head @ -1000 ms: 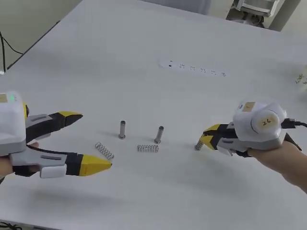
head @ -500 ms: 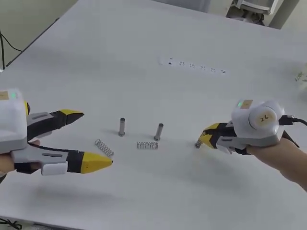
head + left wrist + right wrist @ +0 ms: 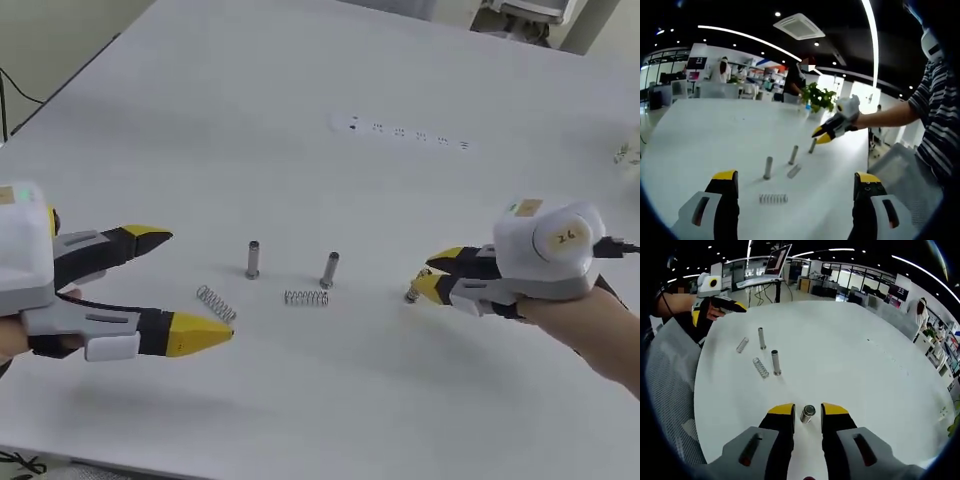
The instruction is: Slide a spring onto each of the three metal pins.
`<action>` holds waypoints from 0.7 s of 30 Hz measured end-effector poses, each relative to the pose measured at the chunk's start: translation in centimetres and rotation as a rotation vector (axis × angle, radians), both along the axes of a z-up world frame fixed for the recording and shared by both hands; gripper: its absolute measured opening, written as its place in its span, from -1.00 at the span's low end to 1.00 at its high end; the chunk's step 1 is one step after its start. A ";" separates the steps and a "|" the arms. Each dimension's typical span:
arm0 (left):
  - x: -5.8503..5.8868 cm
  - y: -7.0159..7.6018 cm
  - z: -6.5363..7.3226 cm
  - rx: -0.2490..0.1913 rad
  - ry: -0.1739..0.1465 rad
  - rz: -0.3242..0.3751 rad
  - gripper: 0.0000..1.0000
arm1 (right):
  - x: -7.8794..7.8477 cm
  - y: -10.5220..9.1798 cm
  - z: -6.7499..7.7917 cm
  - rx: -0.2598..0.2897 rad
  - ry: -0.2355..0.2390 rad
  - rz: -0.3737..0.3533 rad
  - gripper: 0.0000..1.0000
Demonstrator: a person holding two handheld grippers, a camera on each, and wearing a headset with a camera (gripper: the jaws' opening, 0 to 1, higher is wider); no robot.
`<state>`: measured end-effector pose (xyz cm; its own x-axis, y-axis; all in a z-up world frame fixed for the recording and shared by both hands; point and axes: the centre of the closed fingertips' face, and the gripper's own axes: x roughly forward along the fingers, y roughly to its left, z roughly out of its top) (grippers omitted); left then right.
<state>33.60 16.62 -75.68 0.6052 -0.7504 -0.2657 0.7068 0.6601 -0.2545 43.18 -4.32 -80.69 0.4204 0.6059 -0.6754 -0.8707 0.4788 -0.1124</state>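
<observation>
Springs look one-third done: a coil seems seated on the right pin (image 3: 807, 414), flanked but not clearly touched by the narrow jaws of my right gripper (image 3: 428, 277). Toward nine o'clock stand the bare middle pin (image 3: 331, 270) and left pin (image 3: 252, 259), with the middle spring (image 3: 306, 297) and left spring (image 3: 215, 303) lying at seven o'clock of each. My left gripper (image 3: 195, 286) gapes wide. Next I should pinch a spring, upend it and centre it over a pin. I cannot read the scrawl on my right cap.
</observation>
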 end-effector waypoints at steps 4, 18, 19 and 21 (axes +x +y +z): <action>0.0 -0.1 0.0 0.001 0.001 -0.004 0.86 | 0.0 -0.2 0.6 0.035 0.003 -0.031 -0.60; -0.1 -0.1 0.0 0.004 0.004 -0.006 0.86 | -1.1 -0.7 2.6 0.183 0.042 -0.135 -0.52; -0.1 -0.1 0.0 0.004 0.004 -0.006 0.86 | -1.2 -0.7 2.6 0.187 0.043 -0.139 -0.52; -0.1 0.0 0.0 0.004 0.004 -0.006 0.86 | -1.6 -0.8 2.8 0.212 0.051 -0.153 -0.52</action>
<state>33.50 16.57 -75.69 0.5994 -0.7530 -0.2713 0.7100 0.6567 -0.2543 41.61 -5.09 -77.86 0.4864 0.6681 -0.5630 -0.7886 0.6132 0.0464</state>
